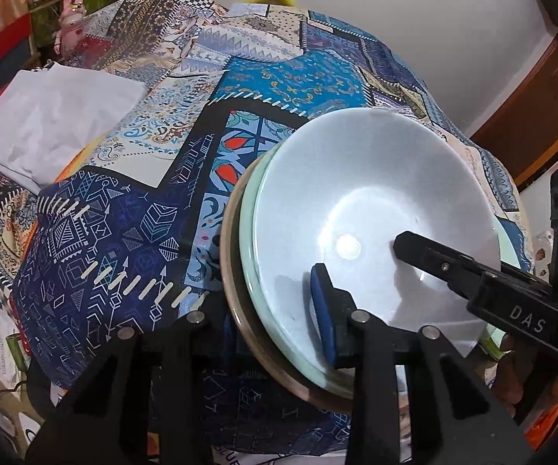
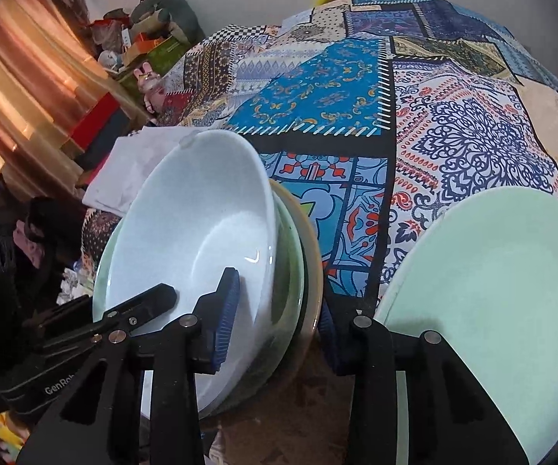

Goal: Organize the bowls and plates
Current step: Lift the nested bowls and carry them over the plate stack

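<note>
Two grippers clamp one stack of three nested bowls (image 2: 294, 271) from opposite sides. The left gripper (image 1: 279, 321) grips the near-left rim, one blue pad inside the top white bowl (image 1: 372, 209); the right gripper (image 2: 275, 325) grips the opposite rim likewise. One pale green plate (image 2: 488, 294) lies just beside the stack. All rest on one patchwork cloth (image 2: 356, 97); one white paper (image 1: 50, 116) lies farther off.

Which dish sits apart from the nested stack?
The pale green plate, alone on the patchwork cloth at the right. The white bowl tops the stack both grippers straddle.
</note>
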Motion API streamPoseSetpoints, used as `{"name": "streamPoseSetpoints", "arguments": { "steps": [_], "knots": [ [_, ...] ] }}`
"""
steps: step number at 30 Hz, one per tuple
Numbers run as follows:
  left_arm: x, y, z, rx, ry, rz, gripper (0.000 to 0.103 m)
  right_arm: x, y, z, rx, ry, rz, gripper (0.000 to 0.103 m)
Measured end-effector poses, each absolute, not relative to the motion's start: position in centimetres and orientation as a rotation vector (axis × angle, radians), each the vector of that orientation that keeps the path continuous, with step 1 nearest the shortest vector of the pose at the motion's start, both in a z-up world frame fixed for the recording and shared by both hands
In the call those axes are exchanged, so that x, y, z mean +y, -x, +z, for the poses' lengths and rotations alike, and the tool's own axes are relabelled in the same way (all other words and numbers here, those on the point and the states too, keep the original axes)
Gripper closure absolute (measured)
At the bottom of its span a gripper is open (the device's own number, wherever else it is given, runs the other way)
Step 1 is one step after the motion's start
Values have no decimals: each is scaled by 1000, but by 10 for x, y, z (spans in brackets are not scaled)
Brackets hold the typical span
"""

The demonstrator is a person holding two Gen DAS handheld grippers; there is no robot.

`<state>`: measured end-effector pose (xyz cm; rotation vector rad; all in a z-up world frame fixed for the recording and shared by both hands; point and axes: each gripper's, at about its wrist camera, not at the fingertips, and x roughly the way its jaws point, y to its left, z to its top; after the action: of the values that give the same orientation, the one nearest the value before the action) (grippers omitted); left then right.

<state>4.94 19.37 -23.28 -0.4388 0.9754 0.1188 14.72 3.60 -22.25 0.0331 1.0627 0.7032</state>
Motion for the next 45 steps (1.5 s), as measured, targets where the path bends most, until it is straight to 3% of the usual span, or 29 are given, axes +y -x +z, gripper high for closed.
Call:
{"name": "streamPoseSetpoints", "arguments": {
  "steps": [17, 45],
  "knots": [
    [191, -52, -224, 985, 458, 136, 68, 30, -145, -211, 1038, -67, 705, 70],
    [140, -58, -153, 885, 372, 79, 68, -26, -141, -153, 893, -118, 663, 70]
  ]
}}
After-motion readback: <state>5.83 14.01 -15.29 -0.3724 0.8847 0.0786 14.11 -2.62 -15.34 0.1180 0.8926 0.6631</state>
